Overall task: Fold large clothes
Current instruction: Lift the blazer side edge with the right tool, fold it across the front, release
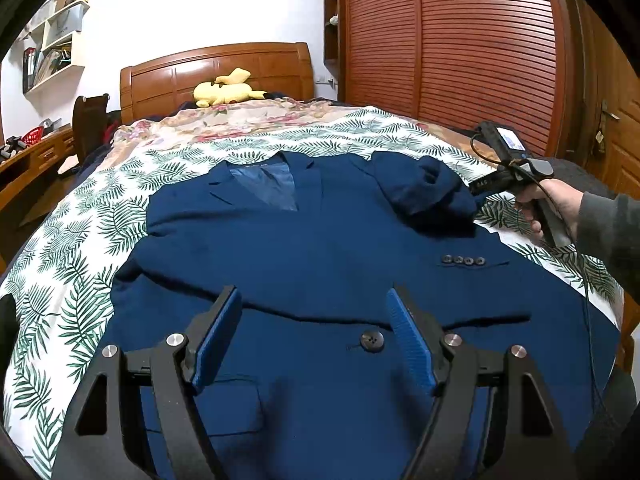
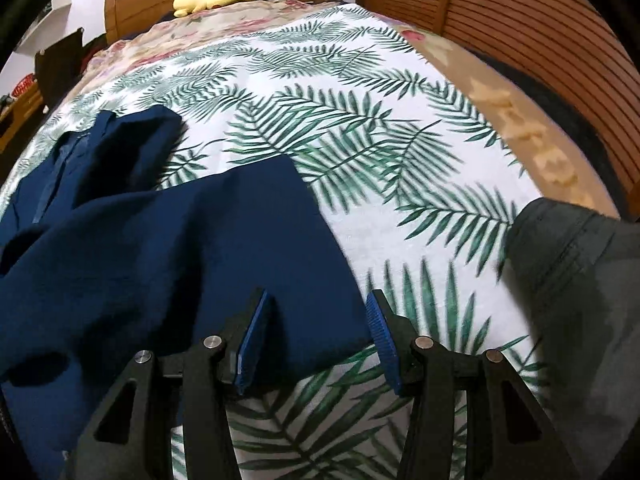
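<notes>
A navy blue suit jacket (image 1: 312, 248) lies front-up on the leaf-print bedspread (image 1: 80, 272), collar toward the headboard. Its right sleeve is folded in across the chest, with cuff buttons (image 1: 463, 260) showing. My left gripper (image 1: 314, 300) is open and empty, hovering over the jacket's lower front near the button (image 1: 372, 340). My right gripper (image 2: 316, 304) is open and empty at the jacket's right edge (image 2: 224, 240), with cloth between its open jaws. In the left wrist view it shows at the right shoulder fold (image 1: 476, 190), held by a hand.
A wooden headboard (image 1: 216, 68) and a yellow plush toy (image 1: 226, 90) are at the far end of the bed. A slatted wooden wardrobe (image 1: 460, 48) stands to the right. A desk (image 1: 28, 160) and shelves are on the left. A grey cloth (image 2: 580, 272) lies at the right.
</notes>
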Demonstrator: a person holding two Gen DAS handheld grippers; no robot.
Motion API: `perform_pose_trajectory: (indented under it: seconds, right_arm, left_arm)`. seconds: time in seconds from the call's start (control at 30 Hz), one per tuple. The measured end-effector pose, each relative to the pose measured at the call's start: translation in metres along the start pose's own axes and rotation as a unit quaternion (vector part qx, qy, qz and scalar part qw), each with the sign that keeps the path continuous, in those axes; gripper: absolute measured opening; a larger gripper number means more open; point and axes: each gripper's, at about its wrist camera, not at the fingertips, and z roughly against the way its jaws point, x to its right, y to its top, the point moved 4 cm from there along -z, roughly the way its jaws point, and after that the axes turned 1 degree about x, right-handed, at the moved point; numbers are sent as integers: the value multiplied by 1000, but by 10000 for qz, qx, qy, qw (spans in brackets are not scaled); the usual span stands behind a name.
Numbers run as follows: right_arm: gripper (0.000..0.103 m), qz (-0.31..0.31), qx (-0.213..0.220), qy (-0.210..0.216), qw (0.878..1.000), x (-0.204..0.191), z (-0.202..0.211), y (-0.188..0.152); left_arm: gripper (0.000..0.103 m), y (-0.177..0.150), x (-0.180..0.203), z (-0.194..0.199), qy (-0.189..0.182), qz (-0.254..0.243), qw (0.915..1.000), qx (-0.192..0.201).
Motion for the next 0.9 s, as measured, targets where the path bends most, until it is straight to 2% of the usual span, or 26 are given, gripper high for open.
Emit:
perform_pose_trajectory:
  seconds: [0.03,0.1,0.2,0.47,0.73,0.9]
  right_arm:
    - [47,82,-8,84,9999,-2,-3,-1]
    - [4,424,-77,298,9986,-18,-1,-4]
    - [4,854,-31,350,9957,-43,13,-10]
    - [4,1472,975,812,9809,-123,107,3]
    - [4,2092,1846,1430,9496,-212,204,-5]
    - [4,2536,2001,1783,9294,-262,242,-36]
  left_arm:
    - [75,0,0,0,2,3,10000,0]
    - [75,1,0,0,5,5,10000,10]
    - [75,1,0,1,42,-9,10000,32]
    - [75,-7,-13,25,229,44,9997,54]
    - [75,-13,-44,61,524,247,9981,200]
    - [75,-17,-61,76,655,424,9966,266]
